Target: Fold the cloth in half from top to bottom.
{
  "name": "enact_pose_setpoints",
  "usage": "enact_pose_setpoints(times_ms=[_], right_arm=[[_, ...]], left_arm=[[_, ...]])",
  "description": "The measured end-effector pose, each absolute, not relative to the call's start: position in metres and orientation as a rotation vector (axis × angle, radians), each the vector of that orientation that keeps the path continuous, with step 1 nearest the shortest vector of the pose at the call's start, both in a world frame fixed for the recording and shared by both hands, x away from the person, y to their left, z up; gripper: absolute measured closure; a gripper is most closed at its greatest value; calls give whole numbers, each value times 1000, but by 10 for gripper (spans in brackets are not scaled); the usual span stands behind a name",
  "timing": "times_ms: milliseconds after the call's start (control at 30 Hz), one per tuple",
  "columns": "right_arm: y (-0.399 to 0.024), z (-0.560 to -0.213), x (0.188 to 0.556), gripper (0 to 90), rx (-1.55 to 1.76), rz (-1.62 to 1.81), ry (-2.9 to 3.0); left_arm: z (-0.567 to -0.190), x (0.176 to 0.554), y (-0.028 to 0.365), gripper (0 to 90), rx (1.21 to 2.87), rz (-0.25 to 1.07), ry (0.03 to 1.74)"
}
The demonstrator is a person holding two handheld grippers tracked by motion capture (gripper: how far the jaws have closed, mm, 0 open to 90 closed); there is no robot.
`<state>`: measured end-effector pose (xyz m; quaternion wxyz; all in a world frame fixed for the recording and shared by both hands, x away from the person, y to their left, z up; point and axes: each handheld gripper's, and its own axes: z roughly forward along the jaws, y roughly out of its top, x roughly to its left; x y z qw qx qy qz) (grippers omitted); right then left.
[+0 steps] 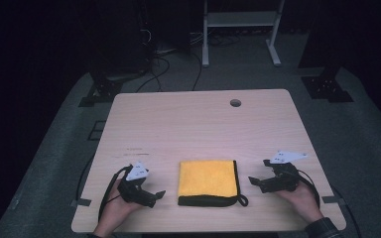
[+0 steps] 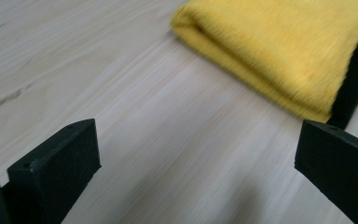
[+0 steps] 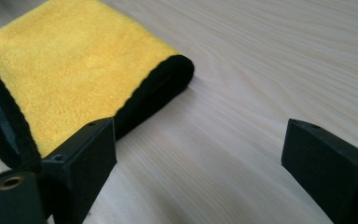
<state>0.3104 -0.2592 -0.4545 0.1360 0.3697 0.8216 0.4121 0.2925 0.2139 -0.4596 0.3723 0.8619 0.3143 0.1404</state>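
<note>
Pale wood grain covers the surface [image 1: 198, 124], which stands in a dark room over grey floor, a cable hole [image 1: 235, 103] near its far edge. Bare wood stretches well beyond both grippers. The folded yellow cloth [image 1: 207, 178] lies flat between the left gripper [image 1: 149, 194] and right gripper [image 1: 259, 174], black-trimmed edges toward the right gripper and the person. Both grippers' jaws stand wide apart, holding nothing.

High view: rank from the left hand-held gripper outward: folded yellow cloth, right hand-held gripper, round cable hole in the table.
1. Folded yellow cloth with black trim, just to the right of the left hand-held gripper, table centre-front.
2. Right hand-held gripper, beyond the cloth's far side.
3. Round cable hole, near the table's back edge.
</note>
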Motion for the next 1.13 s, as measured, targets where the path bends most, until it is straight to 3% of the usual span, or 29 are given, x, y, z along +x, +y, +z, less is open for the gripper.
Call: enact_pose_setpoints(times_ms=[533, 800, 1133], right_arm=[[-311, -479, 296, 86, 1299, 972, 2270], [-319, -488, 295, 21, 1285, 962, 2254], [-320, -488, 295, 22, 1272, 962, 2264]], left_arm=[[-481, 285, 257, 0, 2236, 390, 924], [-484, 284, 262, 0, 2205, 397, 903], [-484, 284, 262, 0, 2205, 397, 903]])
